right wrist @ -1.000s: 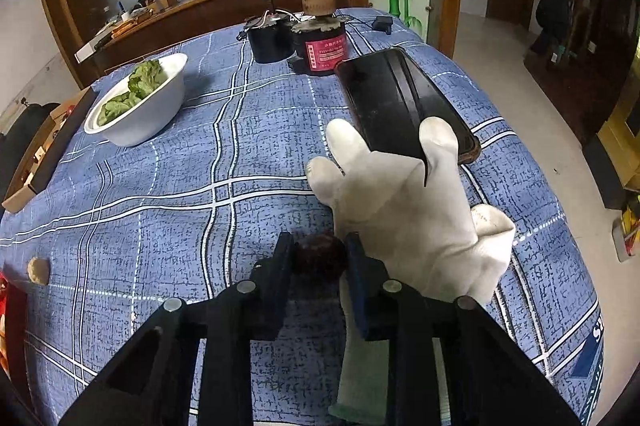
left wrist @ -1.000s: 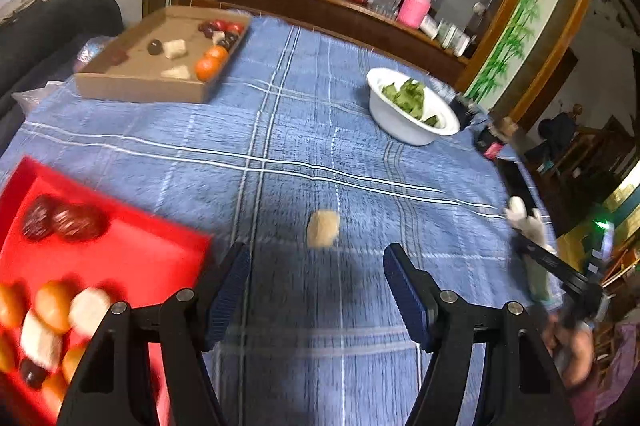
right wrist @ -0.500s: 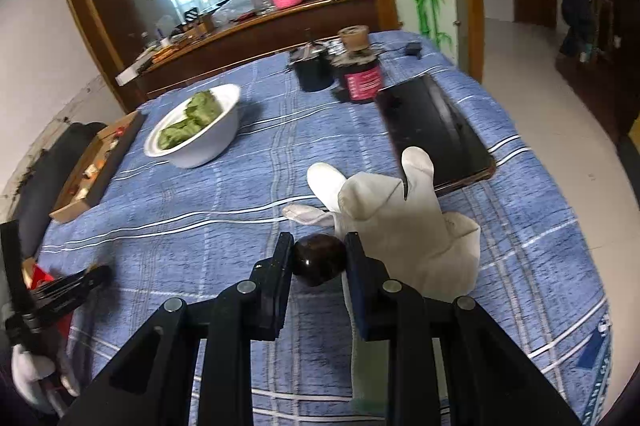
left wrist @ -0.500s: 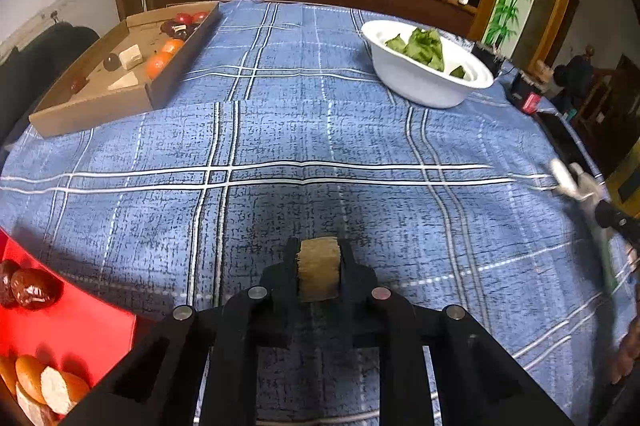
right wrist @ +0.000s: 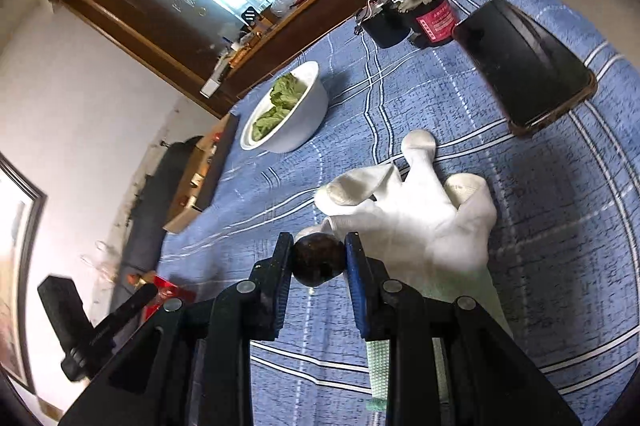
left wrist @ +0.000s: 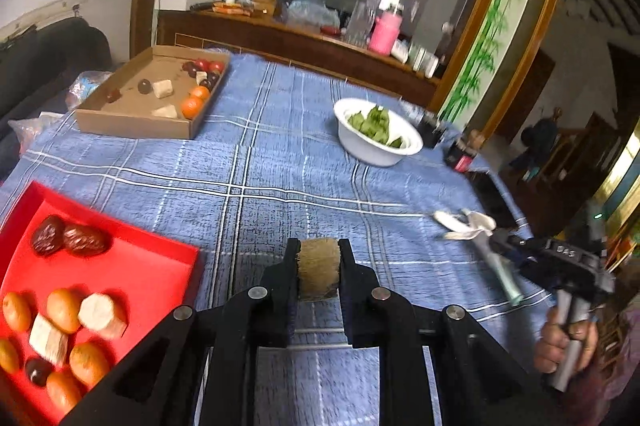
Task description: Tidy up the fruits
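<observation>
Left gripper (left wrist: 319, 268): jaws clamped on a tan, rough-skinned chunk of fruit (left wrist: 319, 266); chunk held clear above the blue checked cloth (left wrist: 260, 161)
Right gripper (right wrist: 319, 260): jaws closed on a dark round fruit (right wrist: 318, 260), carried just over the cloth beside a white glove (right wrist: 420, 214); view heavily tilted
Red tray (left wrist: 160, 266): just left of the left gripper; holds two wrinkled dates (left wrist: 66, 238), several small oranges (left wrist: 62, 310) and pale chunks (left wrist: 102, 314)
Cardboard tray (left wrist: 132, 123): far left corner of the table; more mixed fruit inside
Elsewhere: white bowl of greens (left wrist: 376, 141), dark phone (right wrist: 524, 65); well apart from both trays
Step in hand: both pieces gripped and lifted; carrying stage, by my reading
Next move calls for: swing the left gripper over the red tray, lower near the pale chunks, release; the right has to cross the whole table, so staggering the two hands avoids crowding at the tray
</observation>
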Tool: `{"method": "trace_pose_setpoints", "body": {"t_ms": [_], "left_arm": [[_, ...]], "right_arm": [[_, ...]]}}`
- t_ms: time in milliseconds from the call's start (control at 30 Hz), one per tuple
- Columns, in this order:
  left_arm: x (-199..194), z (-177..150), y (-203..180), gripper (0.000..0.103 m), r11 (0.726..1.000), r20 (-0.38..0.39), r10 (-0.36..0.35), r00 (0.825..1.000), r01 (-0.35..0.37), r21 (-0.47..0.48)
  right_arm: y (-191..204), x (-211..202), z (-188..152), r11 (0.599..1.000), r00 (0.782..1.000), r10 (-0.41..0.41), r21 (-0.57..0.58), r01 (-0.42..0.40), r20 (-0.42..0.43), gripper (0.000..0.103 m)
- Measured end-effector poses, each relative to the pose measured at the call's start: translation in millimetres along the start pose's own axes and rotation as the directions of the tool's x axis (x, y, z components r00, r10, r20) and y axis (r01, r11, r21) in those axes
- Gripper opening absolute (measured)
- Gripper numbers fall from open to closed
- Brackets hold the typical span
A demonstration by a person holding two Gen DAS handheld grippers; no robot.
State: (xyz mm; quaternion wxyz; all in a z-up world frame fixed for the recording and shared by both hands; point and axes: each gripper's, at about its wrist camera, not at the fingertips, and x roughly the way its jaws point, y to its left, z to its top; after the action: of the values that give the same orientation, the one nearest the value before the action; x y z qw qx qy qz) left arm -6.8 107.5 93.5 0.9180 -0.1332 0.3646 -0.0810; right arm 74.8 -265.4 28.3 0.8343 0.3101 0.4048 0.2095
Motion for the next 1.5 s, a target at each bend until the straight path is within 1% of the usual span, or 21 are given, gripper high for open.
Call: {"method": "trace_pose_setpoints", "body": {"t_ms": [67,133,200,233,300,333,367,433,533,600,667,733,867,967,1000,1033,1067,1100,1267,1367,1500], "left_arm": [[-14.5,-2.7,4.6,0.016,1.000,0.019,-0.003,1.000,0.003,-0.015],[-25.1,-5.4,12.5,0.016,0.999,0.032,0.001,0.999,0.000,-0.034],[-34.1,-9.0,24.1,0.016,0.998,0.042,0.008,0.999,-0.005,-0.063],[-38.1,-10.7,29.9,0.016,0.997,0.046,0.012,0.999,-0.008,-0.077],[-47.6,-15.1,41.8,0.016,0.995,0.058,0.021,0.998,-0.015,-0.102],[-52.8,-17.5,47.5,0.016,0.994,0.065,0.025,0.998,-0.018,-0.111],[-59.2,-19.6,54.2,0.016,0.993,0.071,0.031,0.997,-0.022,-0.120],[-71.5,-23.0,66.2,0.017,0.990,0.085,0.035,0.996,-0.023,-0.136],[-86.5,-25.9,80.3,0.017,0.989,0.102,0.047,0.994,-0.031,-0.146],[-93.5,-27.8,87.9,0.017,0.989,0.115,0.051,0.992,-0.033,-0.147],[-97.7,-30.6,93.5,0.017,0.988,0.122,0.053,0.991,-0.034,-0.152],[-100.7,-34.1,100.0,0.017,0.986,0.127,0.049,0.991,-0.028,-0.164],[-105.7,-42.2,115.3,0.017,0.981,0.127,0.062,0.990,-0.037,-0.192],[-108.1,-48.6,132.0,0.017,0.974,0.118,0.087,0.989,-0.060,-0.218],[-108.5,-49.7,136.0,0.017,0.972,0.116,0.093,0.989,-0.065,-0.225],[-109.0,-52.1,142.4,0.017,0.969,0.113,0.103,0.988,-0.074,-0.237],[-108.8,-54.5,149.0,0.017,0.965,0.109,0.111,0.988,-0.081,-0.249],[-107.9,-56.0,152.3,0.017,0.963,0.106,0.117,0.987,-0.086,-0.257],[-104.0,-66.7,175.8,0.017,0.948,0.083,0.142,0.986,-0.111,-0.297],[-101.1,-71.7,188.1,0.017,0.939,0.064,0.176,0.982,-0.148,-0.311],[-96.5,-74.8,202.1,0.017,0.922,0.036,0.223,0.974,-0.199,-0.333]], "right_arm": [[-3.9,0.6,-0.5,0.994,0.995,0.097,0.042,-0.097,-0.016,0.026],[-3.4,6.8,-2.3,0.977,0.977,0.206,0.070,-0.202,-0.056,0.027],[3.3,19.1,-6.9,0.970,0.963,0.242,0.056,-0.236,-0.118,0.027],[8.4,26.5,-10.8,0.974,0.963,0.226,0.036,-0.223,-0.149,0.027],[19.9,41.7,-20.6,0.986,0.966,0.158,-0.023,-0.166,-0.203,0.028],[26.5,48.4,-25.3,0.988,0.964,0.129,-0.055,-0.145,-0.231,0.029],[35.3,53.4,-29.7,0.988,0.964,0.093,-0.099,-0.121,-0.248,0.034],[44.7,51.3,-31.9,0.986,0.973,0.054,-0.141,-0.087,-0.223,0.041],[53.8,34.7,-33.2,0.990,0.986,0.052,-0.123,-0.072,-0.157,0.041],[64.1,26.5,-39.7,0.987,0.992,-0.003,-0.158,-0.017,-0.124,0.041],[73.3,26.4,-48.3,0.979,0.991,-0.053,-0.204,0.028,-0.122,0.041],[81.9,33.9,-61.1,0.968,0.986,-0.094,-0.243,0.057,-0.141,0.041],[95.2,62.2,-80.0,0.954,0.971,-0.144,-0.287,0.086,-0.189,0.041],[103.9,70.4,-90.1,0.922,0.960,-0.240,-0.344,0.179,-0.144,0.043],[104.7,73.6,-90.7,0.917,0.957,-0.257,-0.348,0.197,-0.136,0.043],[103.9,75.6,-90.4,0.908,0.949,-0.288,-0.351,0.229,-0.127,0.037],[102.7,77.1,-91.0,0.896,0.938,-0.326,-0.356,0.267,-0.117,0.026],[101.4,78.6,-91.4,0.884,0.928,-0.358,-0.359,0.300,-0.105,0.024],[105.8,75.7,-91.1,0.883,0.926,-0.365,-0.349,0.314,-0.091,0.024],[125.9,70.7,-95.6,0.894,0.940,-0.323,-0.360,0.268,-0.104,0.024],[174.3,76.6,-111.0,0.893,0.961,-0.238,-0.420,0.159,-0.143,0.024]]}}
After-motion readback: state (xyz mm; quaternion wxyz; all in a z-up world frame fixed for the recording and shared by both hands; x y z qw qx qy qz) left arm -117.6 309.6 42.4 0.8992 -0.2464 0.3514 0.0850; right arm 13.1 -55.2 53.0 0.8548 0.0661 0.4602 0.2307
